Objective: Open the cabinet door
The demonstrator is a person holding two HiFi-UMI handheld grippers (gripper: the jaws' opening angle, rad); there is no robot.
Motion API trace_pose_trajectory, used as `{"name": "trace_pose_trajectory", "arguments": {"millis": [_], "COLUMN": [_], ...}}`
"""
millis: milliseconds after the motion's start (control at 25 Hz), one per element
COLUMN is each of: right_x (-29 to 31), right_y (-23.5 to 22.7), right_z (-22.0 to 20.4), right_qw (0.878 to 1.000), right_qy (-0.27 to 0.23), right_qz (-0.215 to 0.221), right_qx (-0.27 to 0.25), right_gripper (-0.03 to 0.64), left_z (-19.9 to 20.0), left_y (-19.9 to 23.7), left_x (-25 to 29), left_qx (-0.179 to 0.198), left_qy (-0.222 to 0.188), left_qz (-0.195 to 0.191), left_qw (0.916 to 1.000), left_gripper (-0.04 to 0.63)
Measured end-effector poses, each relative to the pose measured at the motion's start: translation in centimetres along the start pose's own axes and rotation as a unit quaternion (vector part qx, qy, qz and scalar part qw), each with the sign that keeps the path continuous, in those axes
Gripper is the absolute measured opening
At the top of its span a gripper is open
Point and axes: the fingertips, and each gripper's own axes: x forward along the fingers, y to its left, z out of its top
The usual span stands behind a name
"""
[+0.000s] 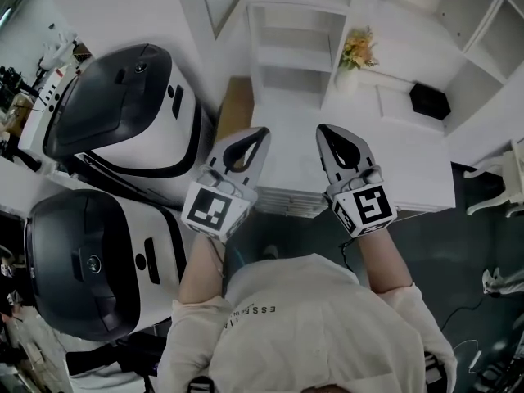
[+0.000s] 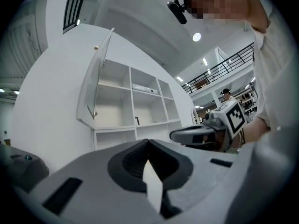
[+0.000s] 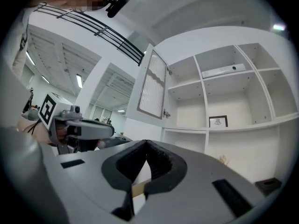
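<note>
**Door standing open, both claws shut and empty**

Left claw (image 1: pixel 262 133): tips together, nothing between them. Right claw (image 1: pixel 322 129): the same, tips meeting, empty. Both are held about level, side by side over the near edge of the white bench (image 1: pixel 409 166), pointing at the cabinet (image 3: pixel 224 92). Neither touches anything.

Cabinet door (image 3: pixel 152 85): upper left bay of the shelving, swung well out from the face, with open shelves bare behind it. The left gripper view shows it nearly edge-on. Also in view are a framed picture (image 3: pixel 217 121) on a shelf, and a flower vase (image 1: pixel 358 51) and black box (image 1: pixel 429 101) on the bench.

Judgement: the opening looks done, or nearly so. The step in hand is resting clear of the door.
- Keep both claws low and away from the free edge, because a knock would swing the door back.
- If more swing is wanted, press a shut claw flat on the inner face near the free edge. Follow the arc round the hinge line and do not shove straight.
- Move slowly. A light panel like this likely overshoots.

Orientation: the door is a tall panel with its long axis upright. Its ribbed face is turned outward and to the left in the right gripper view, and the free edge points away from the shelves. Small fittings sit along the edge nearest the shelving, but I cannot tell hinge from knob.
</note>
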Motion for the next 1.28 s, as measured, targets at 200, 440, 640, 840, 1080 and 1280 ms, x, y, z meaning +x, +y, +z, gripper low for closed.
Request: {"name": "trace_pose_trajectory", "arguments": {"millis": [200,440,640,840,1080,1280], "right_x": [-0.5,-0.7,-0.2,0.2,0.7,1.1], "right_y": [0.2,0.2,0.2,0.5,0.4,0.3], "right_z": [-0.9,-0.6,-1.2,-1.7,-2.3,-2.5], "right_qw": [1.000,0.999,1.000,1.000,1.000,1.000], "right_qy": [-0.007,-0.027,-0.014,-0.005,-0.002,-0.002], "right_qz": [0.001,-0.015,-0.003,0.009,0.006,0.004], "right_qx": [0.007,-0.015,-0.014,-0.011,0.000,0.003], "right_gripper": [0.015,0.014,0.014,0.014,0.014,0.014], "left_z": [-3.4,-3.0,-3.2,-3.3,-3.4,-3.6], "left_y": [-0.4,-0.3,0.1,1.1,2.6,2.7], "left_x": [0.7,1.7,2.0,1.8,1.3,1.1], "left_qx": [0.003,-0.001,0.008,0.004,-0.010,-0.002], "left_qy": [0.047,0.037,0.040,0.042,0.037,0.036], "left_qz": [0.010,0.007,0.009,0.017,0.037,0.030], "left_qw": [0.9989,0.9993,0.9991,0.9990,0.9986,0.9989], "left_gripper": [0.002,0.002,0.002,0.002,0.002,0.003]}}
